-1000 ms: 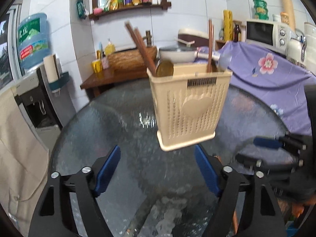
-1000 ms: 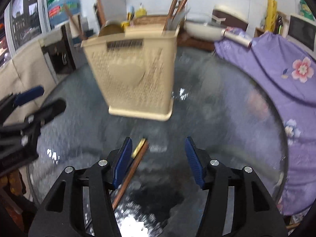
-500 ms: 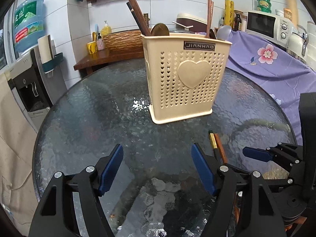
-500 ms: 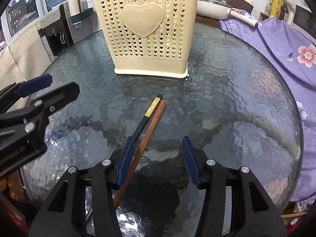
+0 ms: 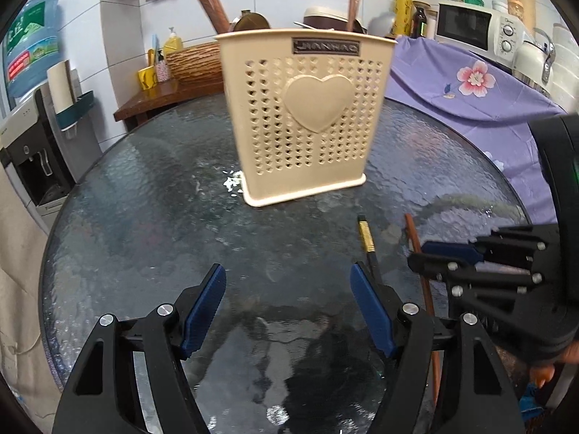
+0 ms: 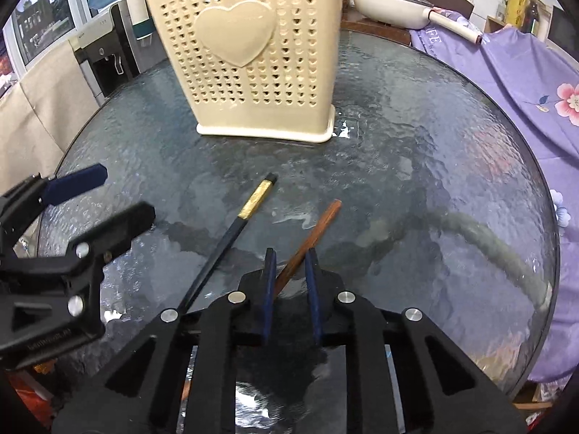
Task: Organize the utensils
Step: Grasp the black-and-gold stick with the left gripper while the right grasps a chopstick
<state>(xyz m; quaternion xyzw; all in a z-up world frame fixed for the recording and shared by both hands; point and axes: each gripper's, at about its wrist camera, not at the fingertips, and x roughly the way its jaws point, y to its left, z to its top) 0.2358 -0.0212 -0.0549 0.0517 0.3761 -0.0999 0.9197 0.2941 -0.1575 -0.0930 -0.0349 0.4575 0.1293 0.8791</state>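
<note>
Left gripper [image 5: 287, 311]: low in the left wrist view, tilted down at the surface, fingers [image 5: 202, 311] spread wide with nothing between them, only bare glass.
Surface [image 5: 144, 238]: round dark glass, pebbled and glossy, filling the middle of both views.
Utensil holder [image 5: 307, 119]: centre of the left view, upper centre of the right one; cream plastic, boxy, punched with small heart holes, a raised heart on its face; wooden chopsticks stand inside it.
Black chopstick [image 6: 231, 235]: slim, dark, with a gold band near its tip; lies flat, slanting from lower left to centre in the right view, just left of the right gripper.
Brown chopstick [image 6: 315, 235]: reddish wood, square-tipped; lies on the glass, its shaft running between the right fingers.
Right gripper [image 6: 291, 264]: bottom centre of the right wrist view, pitched steeply down; its jaws have just been closing, narrowed around the brown chopstick, small gaps showing beside it.
Change: half a second back the two chopsticks lay side by side; now they are splayed apart.
Purple floral cloth [image 6: 524, 72]: soft, draped at far right.
</note>
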